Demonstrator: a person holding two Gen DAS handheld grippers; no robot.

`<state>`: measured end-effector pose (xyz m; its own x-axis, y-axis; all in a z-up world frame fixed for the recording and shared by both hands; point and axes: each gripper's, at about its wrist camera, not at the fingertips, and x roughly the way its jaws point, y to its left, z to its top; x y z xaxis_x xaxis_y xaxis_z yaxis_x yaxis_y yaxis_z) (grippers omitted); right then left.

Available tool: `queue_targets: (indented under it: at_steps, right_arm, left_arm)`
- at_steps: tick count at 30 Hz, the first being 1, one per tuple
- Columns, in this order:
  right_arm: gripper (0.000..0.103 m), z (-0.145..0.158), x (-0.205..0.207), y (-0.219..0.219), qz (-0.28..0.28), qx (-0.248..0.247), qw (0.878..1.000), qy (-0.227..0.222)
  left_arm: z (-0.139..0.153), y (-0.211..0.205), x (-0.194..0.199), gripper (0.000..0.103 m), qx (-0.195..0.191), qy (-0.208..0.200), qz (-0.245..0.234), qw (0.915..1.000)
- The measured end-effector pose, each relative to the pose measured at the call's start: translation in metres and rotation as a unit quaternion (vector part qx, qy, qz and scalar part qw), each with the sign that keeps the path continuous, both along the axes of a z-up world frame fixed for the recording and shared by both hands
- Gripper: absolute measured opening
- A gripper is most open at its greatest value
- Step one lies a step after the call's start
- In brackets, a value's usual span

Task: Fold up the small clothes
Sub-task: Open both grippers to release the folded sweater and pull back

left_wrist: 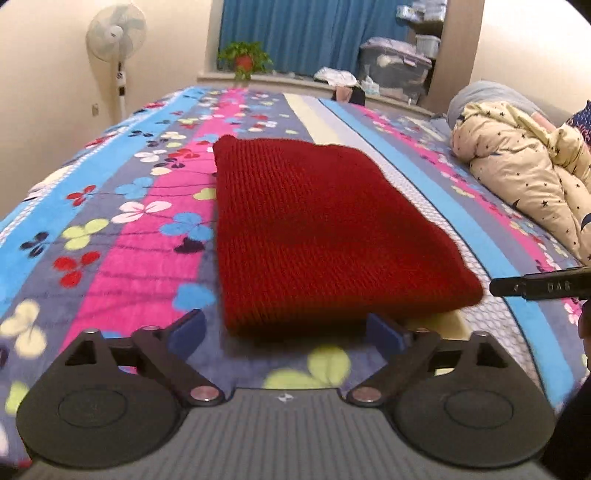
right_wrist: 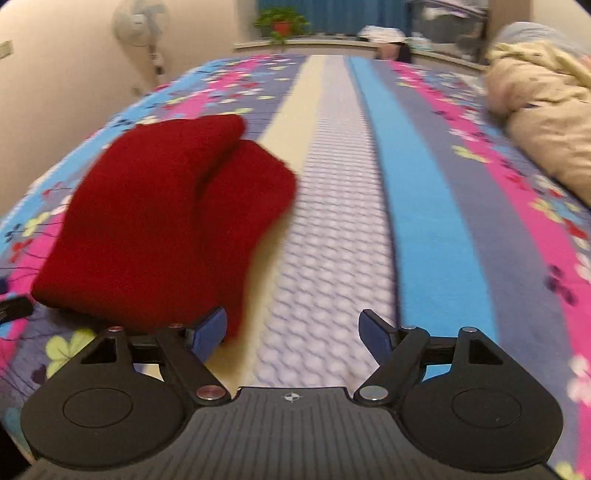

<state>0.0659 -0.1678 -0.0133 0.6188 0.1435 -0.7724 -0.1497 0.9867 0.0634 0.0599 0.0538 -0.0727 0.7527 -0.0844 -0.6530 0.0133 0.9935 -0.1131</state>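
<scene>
I see open bedspread (right_wrist: 332, 206) to the right of the red knit (left_wrist: 317, 236), striped and flowered, running clear to the bed's far edge; the left edge of the bed drops off beside a wall. My left tool (left_wrist: 286, 332) stands with jaws apart, nothing between them, the folded knit's near edge just ahead; my right tool (right_wrist: 293, 332) is likewise spread wide and empty, the knit ahead on its left, its left finger (right_wrist: 208, 330) overlapping the cloth's near edge, contact unclear. A bundled quilt (left_wrist: 524, 177) lies along the bed's right side; a fan (left_wrist: 116, 33), a potted plant (left_wrist: 245, 57) and blue curtains (left_wrist: 306, 33) stand beyond.
</scene>
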Motion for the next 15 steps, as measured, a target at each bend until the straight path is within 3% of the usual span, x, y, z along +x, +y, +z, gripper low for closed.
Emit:
queue_targets:
  at_steps: [7, 12, 15]
  right_arm:
    - [0.083, 0.048, -0.078, -0.001, -0.019, 0.032, 0.997, -0.072]
    - [0.087, 0.059, -0.130, -0.002, -0.039, 0.049, 0.994, -0.089]
    - [0.087, 0.055, -0.130, 0.009, -0.024, 0.049, 0.995, -0.078]
  left_arm:
    - [0.039, -0.032, -0.076, 0.102, 0.049, -0.090, 0.026, 0.9943]
    - [0.047, -0.040, -0.106, 0.102, 0.028, -0.088, 0.035, 0.9951]
    - [0.039, -0.039, -0.098, 0.102, 0.018, -0.065, 0.023, 0.9975]
